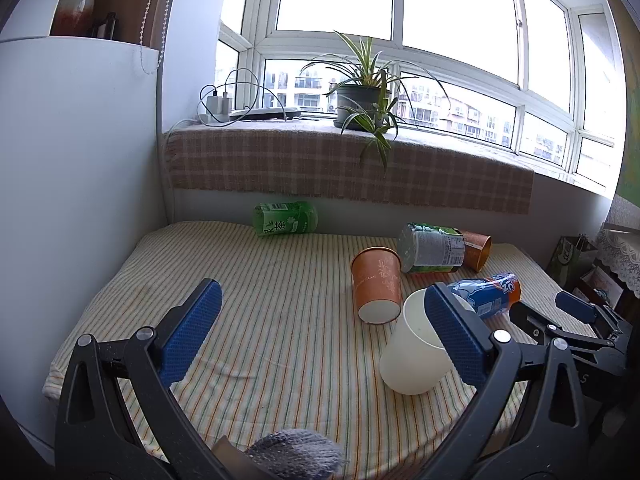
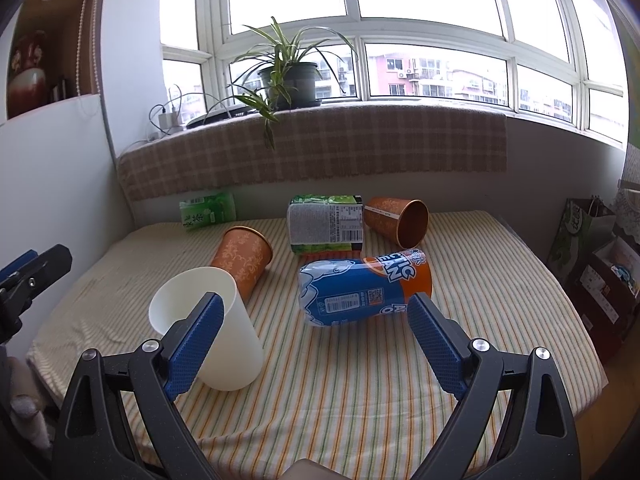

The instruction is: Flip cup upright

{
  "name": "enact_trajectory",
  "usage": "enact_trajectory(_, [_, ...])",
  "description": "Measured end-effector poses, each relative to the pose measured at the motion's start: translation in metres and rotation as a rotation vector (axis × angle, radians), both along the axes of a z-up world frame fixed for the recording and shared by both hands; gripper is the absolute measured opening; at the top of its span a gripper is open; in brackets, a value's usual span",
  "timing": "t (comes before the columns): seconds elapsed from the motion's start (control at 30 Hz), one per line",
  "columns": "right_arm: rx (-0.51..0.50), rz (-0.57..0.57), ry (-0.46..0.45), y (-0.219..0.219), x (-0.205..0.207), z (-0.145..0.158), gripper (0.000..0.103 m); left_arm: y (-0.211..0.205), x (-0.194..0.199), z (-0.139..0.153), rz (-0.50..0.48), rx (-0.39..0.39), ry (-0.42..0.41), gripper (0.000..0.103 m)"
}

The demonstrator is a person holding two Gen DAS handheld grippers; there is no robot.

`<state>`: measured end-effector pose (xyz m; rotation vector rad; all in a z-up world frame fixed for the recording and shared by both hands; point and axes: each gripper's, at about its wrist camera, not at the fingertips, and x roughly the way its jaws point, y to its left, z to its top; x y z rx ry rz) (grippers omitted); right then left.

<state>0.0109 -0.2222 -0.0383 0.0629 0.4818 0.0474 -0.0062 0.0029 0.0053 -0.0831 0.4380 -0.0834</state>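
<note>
A white cup stands upright on the striped table cloth, mouth up; it also shows in the right wrist view. My left gripper is open and empty, its right finger in front of the cup's rim. My right gripper is open and empty, its left finger in front of the cup. An orange patterned cup lies on its side beside the white cup, also seen from the right wrist. A second orange cup lies on its side farther back.
A blue and orange bottle, a green and white bottle and a green tea bottle lie on the cloth. A potted plant stands on the windowsill behind. Bags stand to the right of the table.
</note>
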Motion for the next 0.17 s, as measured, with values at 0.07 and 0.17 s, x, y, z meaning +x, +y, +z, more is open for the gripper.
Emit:
enact_trajectory(0.07, [0.001,0.001,0.004,-0.0005,0.0004,-0.0009,0.093,0.0018,0.0006,-0.0008,0.0,-0.002,0.001,0.103])
enact_trajectory(0.17, [0.0,0.0,0.012,-0.0007,0.0015,-0.0035,0.093,0.0022,0.0008,-0.0011,-0.001,0.008,-0.004,0.103])
